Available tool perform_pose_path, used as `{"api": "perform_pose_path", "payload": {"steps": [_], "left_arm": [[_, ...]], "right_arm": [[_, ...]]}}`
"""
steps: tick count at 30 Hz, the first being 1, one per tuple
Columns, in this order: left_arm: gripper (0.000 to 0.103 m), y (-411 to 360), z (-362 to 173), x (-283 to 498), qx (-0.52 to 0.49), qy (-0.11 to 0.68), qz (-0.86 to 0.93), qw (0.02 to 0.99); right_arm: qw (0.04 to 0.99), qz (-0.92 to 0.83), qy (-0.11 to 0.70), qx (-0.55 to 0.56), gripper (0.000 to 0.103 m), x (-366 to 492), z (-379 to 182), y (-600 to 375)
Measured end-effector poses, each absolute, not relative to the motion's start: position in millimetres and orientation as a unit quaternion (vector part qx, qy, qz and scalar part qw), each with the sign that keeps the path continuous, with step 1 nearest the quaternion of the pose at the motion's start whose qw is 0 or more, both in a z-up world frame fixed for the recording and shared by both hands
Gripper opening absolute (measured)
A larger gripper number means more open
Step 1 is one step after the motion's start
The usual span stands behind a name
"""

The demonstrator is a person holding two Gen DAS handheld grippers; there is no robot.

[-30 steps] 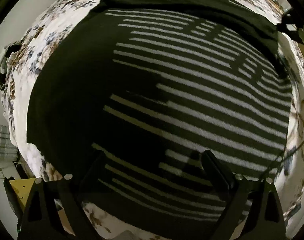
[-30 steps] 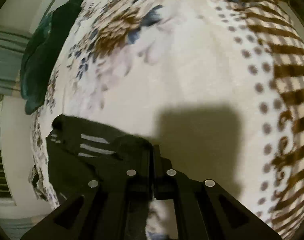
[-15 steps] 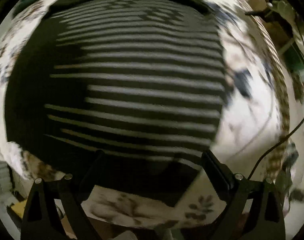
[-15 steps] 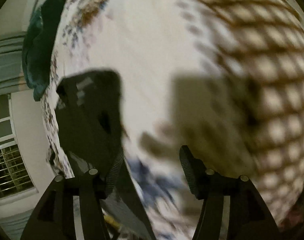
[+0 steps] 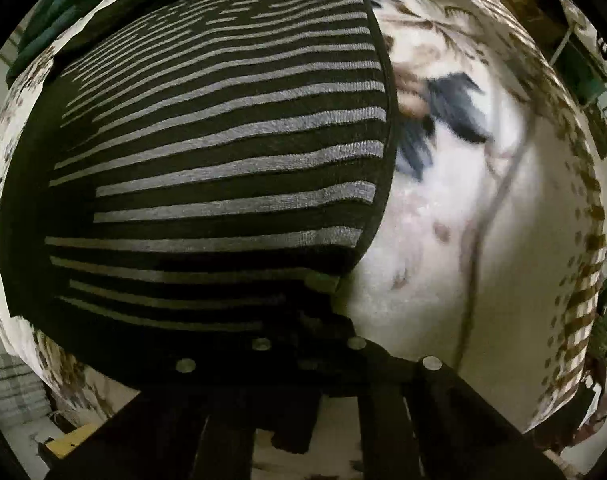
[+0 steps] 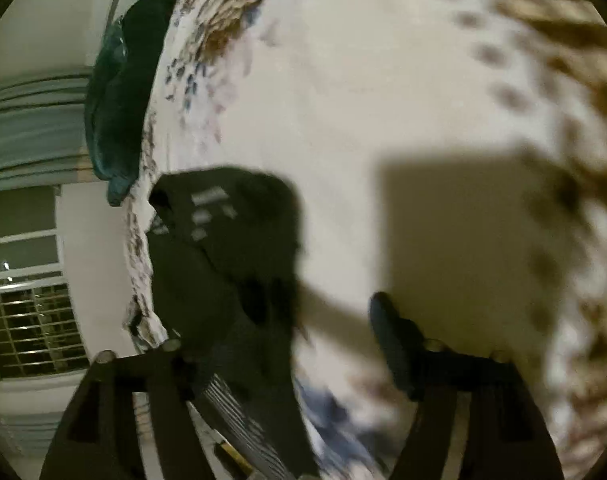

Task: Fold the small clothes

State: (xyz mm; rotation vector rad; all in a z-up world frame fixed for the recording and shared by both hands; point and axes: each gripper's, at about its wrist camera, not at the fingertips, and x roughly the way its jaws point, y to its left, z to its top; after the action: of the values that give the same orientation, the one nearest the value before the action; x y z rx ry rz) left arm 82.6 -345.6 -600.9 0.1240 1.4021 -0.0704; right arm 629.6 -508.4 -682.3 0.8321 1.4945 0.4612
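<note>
On a flower-printed bedspread (image 5: pixel 483 240), my left gripper (image 5: pixel 307 320) stands at the bottom centre of its own view with the jaws brought together on the lower right corner of the black garment with grey stripes (image 5: pixel 223 152); the dark fingers merge with the dark cloth there, so the pinched edge itself is hard to make out. That garment lies flat across the left and middle of the frame, its right edge running down from the top centre to the gripper. A thin cable (image 5: pixel 483 220) crosses the pale spread to the right. In my right wrist view, blurred, the right gripper (image 6: pixel 303 320) is opening, jaws apart at the lower part of the frame; the black cloth (image 6: pixel 223 248) lies rumpled at centre left, overlapping the left finger (image 6: pixel 239 344), and I cannot tell whether they touch. The right finger (image 6: pixel 395 340) is over bare bedspread (image 6: pixel 363 100). A teal cloth (image 6: pixel 111 100) sits at the upper left edge of the bed, a barred window (image 6: pixel 27 320) at lower left
</note>
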Motion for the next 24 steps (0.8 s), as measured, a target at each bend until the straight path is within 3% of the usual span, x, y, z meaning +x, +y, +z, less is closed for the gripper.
{"api": "perform_pose_path", "payload": {"steps": [3,4,5,12,18,20,22,24], "left_arm": [[0.004,-347.1,-596.0,78.9,0.049,0.641,-0.029,0.765],[0.004,-349.0,-593.8,77.3,0.049,0.639,-0.029,0.767],[0.004,-351.5,-591.3,74.9,0.049,0.636,-0.03,0.769],[0.004,-367.4,-578.4,55.4,0.058,0.624,-0.047,0.778],[0.004,-361.9,-579.3,60.1,0.015,0.629,-0.04,0.776],[0.004,-357.1,-575.7,60.1,0.003,0.628,-0.039,0.777],[0.004,-350.7,-571.3,63.8,-0.009,0.628,-0.042,0.777],[0.004,-347.6,-566.0,64.8,-0.019,0.626,-0.044,0.778]], "right_arm": [[0.619,0.198,0.661,0.375,0.074,650.7,-695.9,-488.1],[0.62,0.192,0.659,0.38,0.055,653.9,-697.2,-483.6],[0.624,0.183,0.657,0.38,0.003,656.5,-697.6,-481.1],[0.694,0.113,0.638,0.315,0.001,661.6,-663.8,-486.1],[0.657,0.107,0.672,0.324,0.005,670.4,-687.8,-484.0],[0.636,0.112,0.676,0.357,0.017,670.4,-691.7,-490.9],[0.618,0.123,0.673,0.387,0.038,669.8,-695.4,-498.5],[0.601,0.137,0.669,0.414,0.044,668.8,-700.9,-503.7]]}}
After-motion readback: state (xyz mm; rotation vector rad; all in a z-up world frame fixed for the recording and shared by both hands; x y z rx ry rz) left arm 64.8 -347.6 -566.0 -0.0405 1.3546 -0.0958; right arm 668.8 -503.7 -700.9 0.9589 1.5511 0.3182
